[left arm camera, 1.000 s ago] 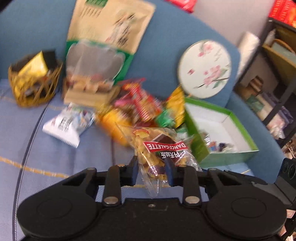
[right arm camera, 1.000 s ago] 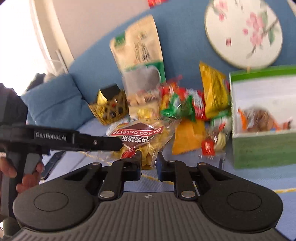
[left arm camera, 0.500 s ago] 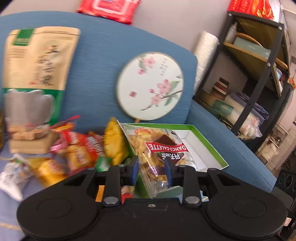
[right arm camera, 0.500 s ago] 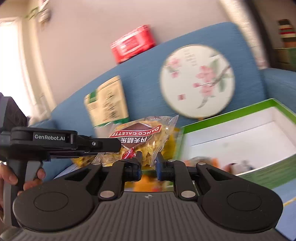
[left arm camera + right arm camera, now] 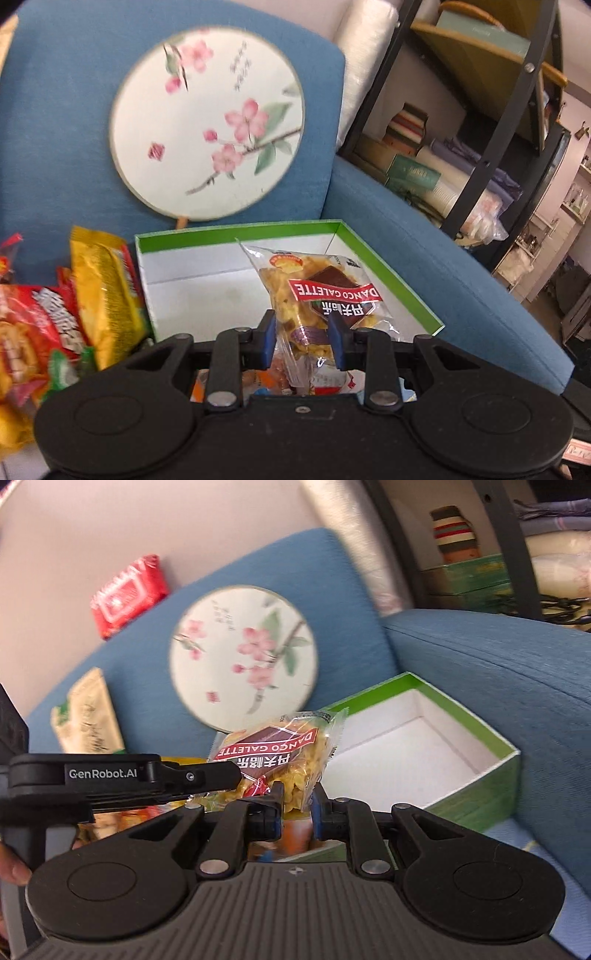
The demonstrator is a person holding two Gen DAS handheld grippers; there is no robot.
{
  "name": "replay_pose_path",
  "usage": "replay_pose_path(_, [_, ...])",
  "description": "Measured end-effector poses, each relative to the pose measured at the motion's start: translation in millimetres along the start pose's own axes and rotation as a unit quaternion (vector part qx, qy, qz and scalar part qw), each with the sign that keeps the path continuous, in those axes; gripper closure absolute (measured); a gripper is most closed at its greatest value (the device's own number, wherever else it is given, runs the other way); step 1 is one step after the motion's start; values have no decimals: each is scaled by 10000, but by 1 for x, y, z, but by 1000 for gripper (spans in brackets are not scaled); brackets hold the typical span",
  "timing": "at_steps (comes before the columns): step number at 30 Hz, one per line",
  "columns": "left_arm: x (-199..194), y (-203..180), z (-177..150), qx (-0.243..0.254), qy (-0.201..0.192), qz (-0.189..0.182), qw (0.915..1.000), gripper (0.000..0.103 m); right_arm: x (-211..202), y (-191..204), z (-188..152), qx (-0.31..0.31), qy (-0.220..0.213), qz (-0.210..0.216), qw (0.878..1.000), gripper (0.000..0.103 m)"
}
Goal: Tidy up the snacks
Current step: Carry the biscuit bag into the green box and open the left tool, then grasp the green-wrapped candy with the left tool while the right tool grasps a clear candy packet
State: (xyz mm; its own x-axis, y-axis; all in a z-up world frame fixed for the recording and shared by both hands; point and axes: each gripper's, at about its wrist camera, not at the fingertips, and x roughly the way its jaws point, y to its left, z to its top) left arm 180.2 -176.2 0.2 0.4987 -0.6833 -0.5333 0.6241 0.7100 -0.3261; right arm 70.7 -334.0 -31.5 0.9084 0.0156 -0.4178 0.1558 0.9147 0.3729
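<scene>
A clear packet of yellow galette snacks with a red label (image 5: 321, 291) stands up between the blue pads of my left gripper (image 5: 301, 341), over the white floor of the green-rimmed box (image 5: 236, 230). The jaws are opening, but the pads still touch the packet. In the right wrist view a galette packet (image 5: 280, 746) has its lower corner between the pads of my right gripper (image 5: 297, 812), beside the box (image 5: 406, 746). Those jaws are opening too. The left gripper's finger (image 5: 207, 775) crosses that packet's left end. I cannot tell whether both views show one packet.
A round blossom-painted fan (image 5: 207, 125) leans on the blue sofa back. Loose snack bags (image 5: 103, 288) pile up left of the box. The sofa arm (image 5: 443, 288) and a black shelf (image 5: 498, 147) stand to the right. A person's hand (image 5: 14, 871) holds the left gripper.
Both grippers swung right, from over the snack pile to the green box, carrying the galette packet. The wicker basket and kraft bag left the left wrist view.
</scene>
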Motion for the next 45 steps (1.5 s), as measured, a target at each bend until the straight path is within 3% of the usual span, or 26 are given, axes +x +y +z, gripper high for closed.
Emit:
replay_pose_path(1, [5,1,-2,41,46,126,9999,26,6,-1,-2,-66,75,-224,9997,61])
replay_pose_path(2, [8,1,-4,68,46,315,9995,0,13,-1,-5,-170,204,-416,9988,52])
replay_pose_path(4, [0,4,-8,16,-184,636,9978,0,12,2,-6,-342,145,-449,9983,47])
replay_pose_path(6, [-18,11,-11,-131,-320,536,9980,0,1,7,-5,-460,-21,-320,9984,18])
replay_pose_path(7, [-30,15,-13,-202,-365,488,9979,0,-5,10,-5,-523,-155,-254,9982,15])
replay_pose_path(10, [-66,23,-18,-248,-543,694,9958,0,-22,19,-8,-697,-388,37,9968,14])
replay_pose_path(15, [-112,43,-40,-358,-705,1245,9891,0,-24,47,-17,-929,-307,479,9940,14])
replay_pose_path(25, [-145,96,-100,-1231,-449,1520,9796,0,-3,113,-64,-1594,818,1239,9760,16])
replay_pose_path(29, [-149,106,-112,-1378,-443,1574,9769,0,11,127,-80,-1829,986,974,9733,20])
replay_pose_path(32, [-150,107,-113,-1285,-448,1574,9781,0,23,122,-85,-1639,1216,593,9772,19])
replay_pose_path(36, [-143,107,-110,-1253,-399,1494,9800,0,39,115,-84,-1095,1451,700,9808,18])
replay_pose_path(37, [-141,107,-109,-1260,-393,1461,9804,0,43,114,-84,-924,1458,755,9821,21])
replay_pose_path(38, [-139,106,-108,-1252,-389,1435,9809,0,45,113,-85,-855,1472,787,9823,47])
replay_pose_path(39, [-138,104,-105,-1210,-388,1411,9818,0,46,112,-85,-858,1492,790,9819,90])
replay_pose_path(42, [-131,100,-95,-1025,-386,1354,9847,2,32,112,-84,-804,1513,1136,9786,100])
replay_pose_path(45, [-118,98,-77,-863,-400,1352,9862,5,17,119,-87,-907,1454,1374,9756,101])
